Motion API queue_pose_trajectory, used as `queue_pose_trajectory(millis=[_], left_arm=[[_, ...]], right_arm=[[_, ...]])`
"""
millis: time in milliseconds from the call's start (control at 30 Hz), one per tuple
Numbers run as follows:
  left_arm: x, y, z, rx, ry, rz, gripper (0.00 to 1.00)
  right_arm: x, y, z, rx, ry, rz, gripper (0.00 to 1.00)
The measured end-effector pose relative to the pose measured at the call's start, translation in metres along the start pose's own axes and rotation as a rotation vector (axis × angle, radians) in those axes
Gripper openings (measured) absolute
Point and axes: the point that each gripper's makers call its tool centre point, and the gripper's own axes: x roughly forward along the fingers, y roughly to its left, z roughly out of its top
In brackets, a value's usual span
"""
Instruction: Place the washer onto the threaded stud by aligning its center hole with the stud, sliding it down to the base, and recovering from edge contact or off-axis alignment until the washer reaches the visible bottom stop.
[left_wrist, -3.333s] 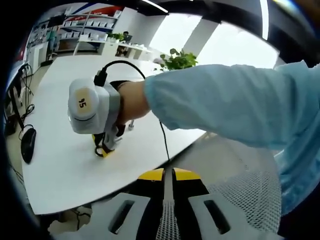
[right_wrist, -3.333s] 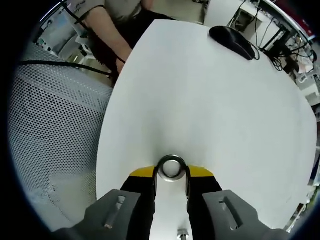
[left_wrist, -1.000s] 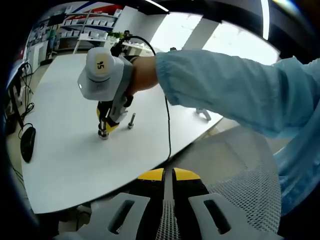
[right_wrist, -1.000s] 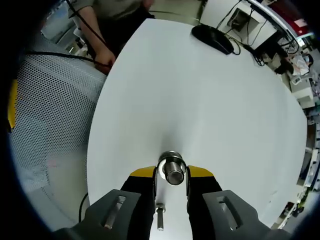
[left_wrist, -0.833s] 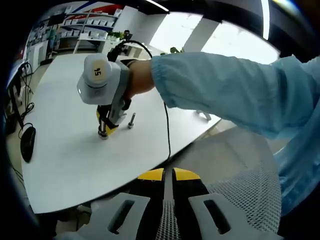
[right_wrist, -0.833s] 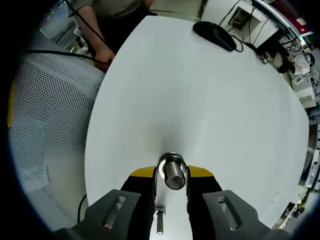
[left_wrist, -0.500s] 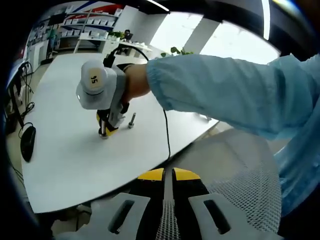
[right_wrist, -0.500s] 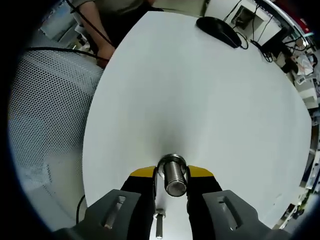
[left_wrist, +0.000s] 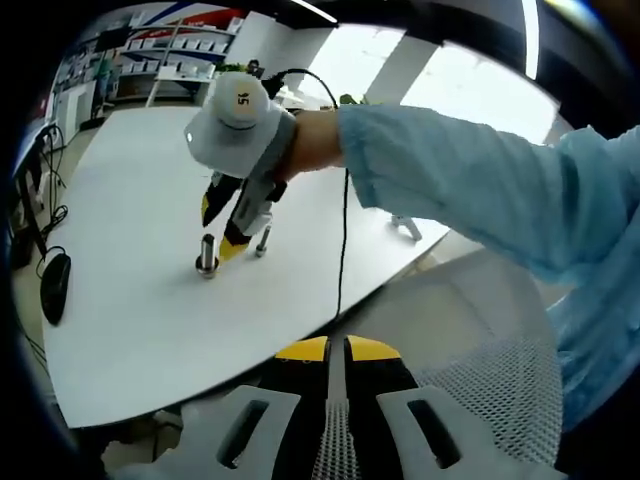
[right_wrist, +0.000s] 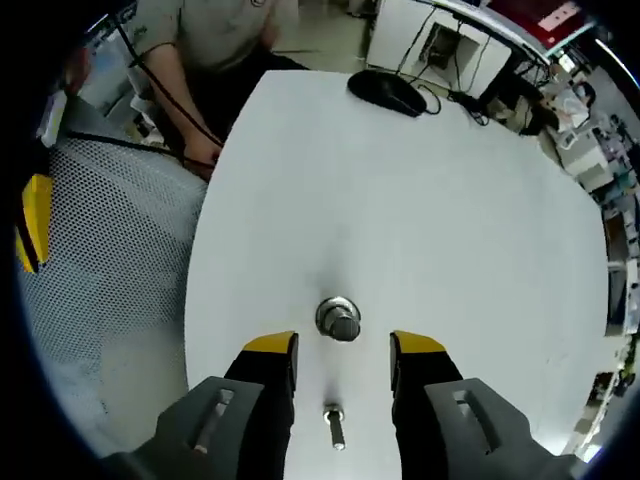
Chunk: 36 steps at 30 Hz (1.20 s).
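Right claw (right_wrist: 342, 347): my jaws stand apart, gripping nothing, above the desk (right_wrist: 450, 230).
Washer (right_wrist: 338, 311): seems seated around the threaded stud (right_wrist: 341, 322), at its base, though the ring is small.
Left claw (left_wrist: 337, 350): jaws closed together, empty, off the desk edge.
Second bolt (right_wrist: 333, 423): stands just beside the stud.

One marking reads here: a small round yellow sticker on the white housing of the right gripper (left_wrist: 226, 222), seen in the left gripper view, carries two dark digits that look like "15", though the first is hard to make out. Far back, the coloured signs above the shelving (left_wrist: 150, 52) are too blurred to read.
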Motion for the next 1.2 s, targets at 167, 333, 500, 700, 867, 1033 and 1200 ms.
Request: queue_pose_trajectory(millis=[167, 333, 500, 700, 867, 1033, 1200], left_arm=[[0.000, 0.000, -0.001, 0.003, 0.008, -0.005, 0.03], [0.000, -0.001, -0.001, 0.007, 0.007, -0.007, 0.03], [-0.001, 0.001, 0.001, 0.001, -0.005, 0.003, 0.03], [-0.002, 0.000, 0.004, 0.008, -0.024, -0.001, 0.03], [-0.002, 0.000, 0.006, 0.012, -0.036, -0.007, 0.02], [-0.001, -0.002, 0.006, 0.017, -0.031, -0.010, 0.01], [-0.002, -0.002, 0.006, 0.015, -0.031, -0.008, 0.01]], right_arm=[[-0.054, 0.007, 0.008, 0.139, -0.173, -0.069, 0.39], [-0.120, 0.014, 0.007, 0.235, -0.376, -0.217, 0.39], [-0.181, 0.038, -0.017, 0.360, -0.513, -0.345, 0.39], [-0.230, 0.084, -0.064, 0.520, -0.594, -0.489, 0.40], [-0.255, 0.114, -0.101, 0.614, -0.633, -0.582, 0.40], [-0.285, 0.127, -0.139, 0.756, -0.783, -0.733, 0.40], [-0.282, 0.128, -0.159, 0.790, -0.822, -0.773, 0.40]])
